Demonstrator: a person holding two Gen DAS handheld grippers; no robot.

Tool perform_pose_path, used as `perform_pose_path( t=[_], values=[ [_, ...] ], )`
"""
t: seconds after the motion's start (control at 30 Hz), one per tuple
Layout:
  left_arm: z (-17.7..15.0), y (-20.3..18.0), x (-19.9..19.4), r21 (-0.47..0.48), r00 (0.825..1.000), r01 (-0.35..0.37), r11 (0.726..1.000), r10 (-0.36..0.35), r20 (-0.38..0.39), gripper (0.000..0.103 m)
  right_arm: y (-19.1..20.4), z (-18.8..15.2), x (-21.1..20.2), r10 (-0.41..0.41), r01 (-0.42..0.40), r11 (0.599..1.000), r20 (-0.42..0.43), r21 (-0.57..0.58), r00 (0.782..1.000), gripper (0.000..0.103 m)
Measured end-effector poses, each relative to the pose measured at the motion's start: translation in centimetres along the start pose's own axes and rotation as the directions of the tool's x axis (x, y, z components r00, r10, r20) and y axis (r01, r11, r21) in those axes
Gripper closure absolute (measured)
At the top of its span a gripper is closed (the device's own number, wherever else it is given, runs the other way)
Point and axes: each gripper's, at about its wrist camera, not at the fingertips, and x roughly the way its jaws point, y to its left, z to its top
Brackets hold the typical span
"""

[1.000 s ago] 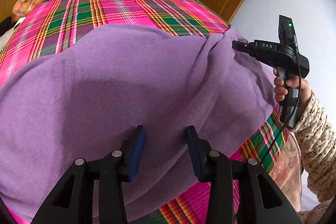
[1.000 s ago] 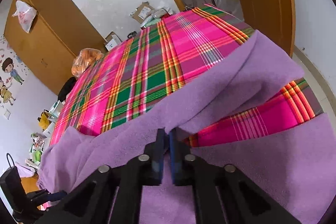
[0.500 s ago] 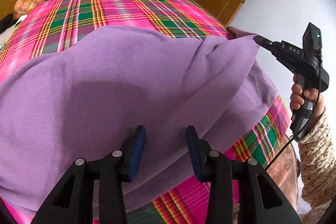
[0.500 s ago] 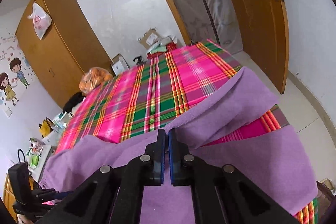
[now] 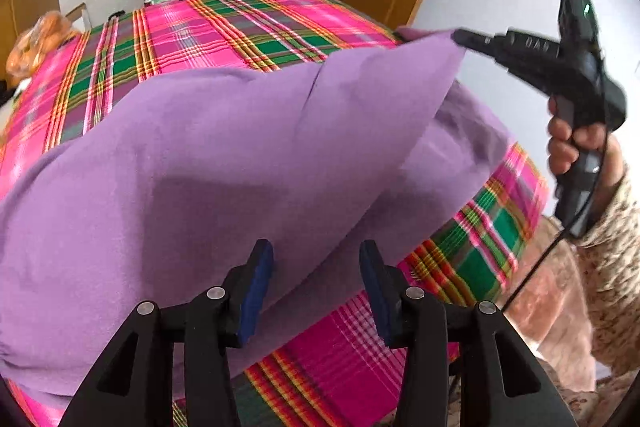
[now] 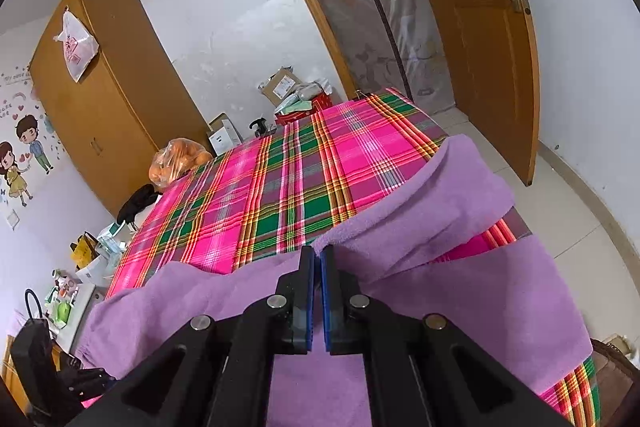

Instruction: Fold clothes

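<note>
A purple garment (image 5: pixel 224 155) lies spread over a pink and green plaid bed sheet (image 5: pixel 240 27). My right gripper (image 5: pixel 458 37) is shut on one corner of it and holds that corner up off the bed, so a flap hangs in a slope. In the right wrist view the gripper (image 6: pixel 318 255) pinches the garment's edge (image 6: pixel 420 211) between closed blue pads. My left gripper (image 5: pixel 316 259) hovers over the near part of the garment. Its jaws are opening, with cloth showing beyond the gap and neither pad pressing on it.
A hand (image 5: pixel 572 143) in a patterned sleeve holds the right gripper's handle. An orange bag (image 6: pixel 178 163) and cardboard boxes (image 6: pixel 280 87) sit at the bed's far end. A wardrobe (image 6: pixel 100 99) stands at the left, a wooden door (image 6: pixel 480 27) at the right.
The right gripper has risen and drawn back with the garment's corner, lifting the flap higher off the sheet. The left gripper's jaws stand a little wider and it has shifted sideways.
</note>
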Motion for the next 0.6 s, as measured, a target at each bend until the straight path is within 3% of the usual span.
perform_pose_path(
  t=[0.27, 0.4, 0.6],
  values=[
    [0.9, 0.7, 0.4, -0.069, 0.999, -0.033, 0.997, 0.034, 0.008, 0.056, -0.1, -0.5, -1.6, 0.018, -0.019, 1.000, 0.028, 0.005, 0.999, 0.100],
    [0.8, 1.1, 0.2, -0.094, 0.999, -0.048, 0.994, 0.050, 0.018, 0.091, -0.4, -1.3, -2.3, 0.014, -0.015, 1.000, 0.033, 0.021, 0.999, 0.100],
    [0.8, 0.7, -2.5, -0.085, 0.992, -0.031, 0.996, 0.041, 0.120, 0.096, -0.1, -2.1, -4.4, -0.009, 0.010, 1.000, 0.077, -0.010, 0.997, 0.100]
  ],
)
